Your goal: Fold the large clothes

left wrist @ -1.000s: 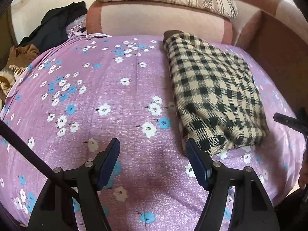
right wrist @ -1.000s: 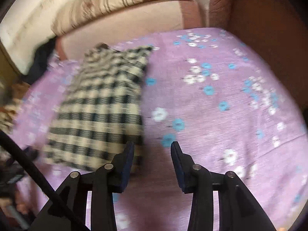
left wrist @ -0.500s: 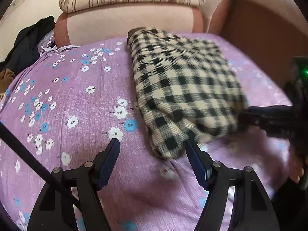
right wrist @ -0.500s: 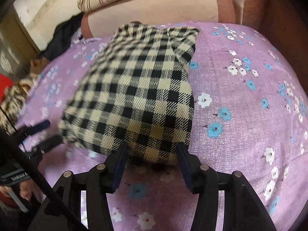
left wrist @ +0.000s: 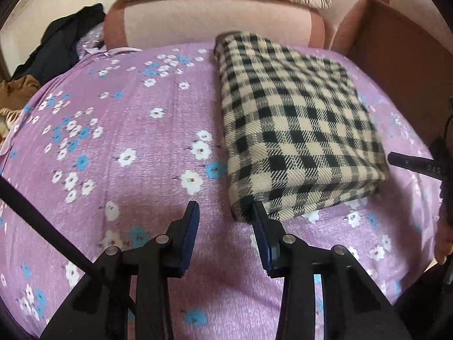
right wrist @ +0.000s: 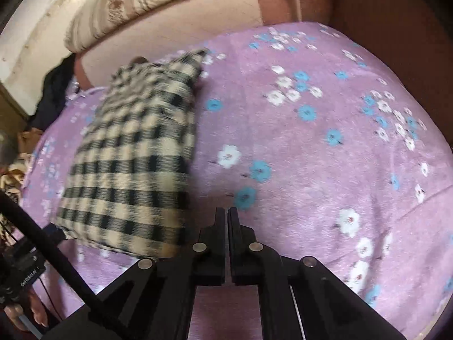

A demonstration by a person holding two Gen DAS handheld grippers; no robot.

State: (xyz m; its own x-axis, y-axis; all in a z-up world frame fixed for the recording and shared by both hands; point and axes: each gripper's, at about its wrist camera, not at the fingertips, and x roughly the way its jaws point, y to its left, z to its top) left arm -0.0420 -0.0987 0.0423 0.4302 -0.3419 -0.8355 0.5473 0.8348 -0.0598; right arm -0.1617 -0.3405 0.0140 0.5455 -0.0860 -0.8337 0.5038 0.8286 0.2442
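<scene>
Folded checkered garment (left wrist: 294, 130) lying flat, long axis toward sofa back (left wrist: 215, 25), left gripper (left wrist: 225, 212) closing on nothing, right gripper (right wrist: 227, 212) clenched empty.

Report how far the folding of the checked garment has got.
Done: the checked garment lies in a compact folded rectangle on the floral sheet. In hand: nothing; the right gripper is shut empty, and the left gripper's jaws are closing beside the corner. Left: the dark clothes at the far edge look unfolded.

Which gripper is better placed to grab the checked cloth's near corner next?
Left. The left gripper has closing jaws still apart beside the checked cloth corner; the right gripper is shut, empty, off its edge.
</scene>
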